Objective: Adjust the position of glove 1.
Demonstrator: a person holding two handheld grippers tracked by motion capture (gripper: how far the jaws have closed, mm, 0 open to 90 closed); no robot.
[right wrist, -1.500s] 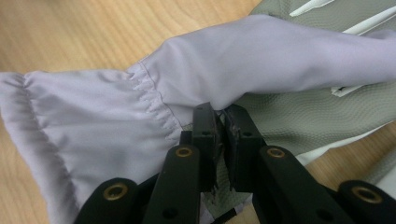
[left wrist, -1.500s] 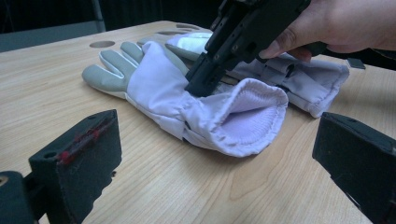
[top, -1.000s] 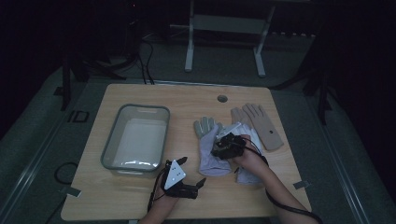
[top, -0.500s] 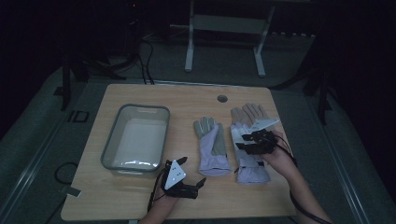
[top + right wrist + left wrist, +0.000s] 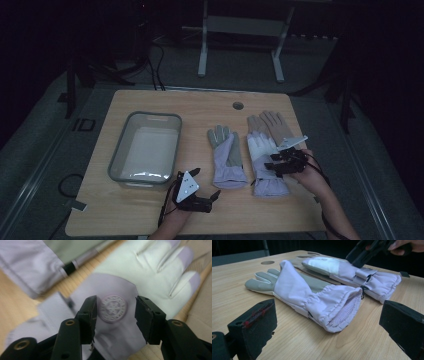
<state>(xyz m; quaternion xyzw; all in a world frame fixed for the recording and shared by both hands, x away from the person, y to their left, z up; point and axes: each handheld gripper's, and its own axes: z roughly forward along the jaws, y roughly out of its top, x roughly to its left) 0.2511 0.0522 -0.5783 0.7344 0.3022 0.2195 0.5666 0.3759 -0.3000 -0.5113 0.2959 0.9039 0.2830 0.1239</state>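
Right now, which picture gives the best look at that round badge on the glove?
The right gripper view: the round embossed badge sits large between the right tool's open jaws, on the lilac glove. In the high view that glove is too small to make the badge out; in the left gripper view the tool covers that part.

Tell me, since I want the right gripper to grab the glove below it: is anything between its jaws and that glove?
Nothing visible is. The right gripper hangs open just over the right-hand glove, its jaws either side of the round badge on the back. The other glove lies apart to one side, and the left gripper rests by the table's near edge.
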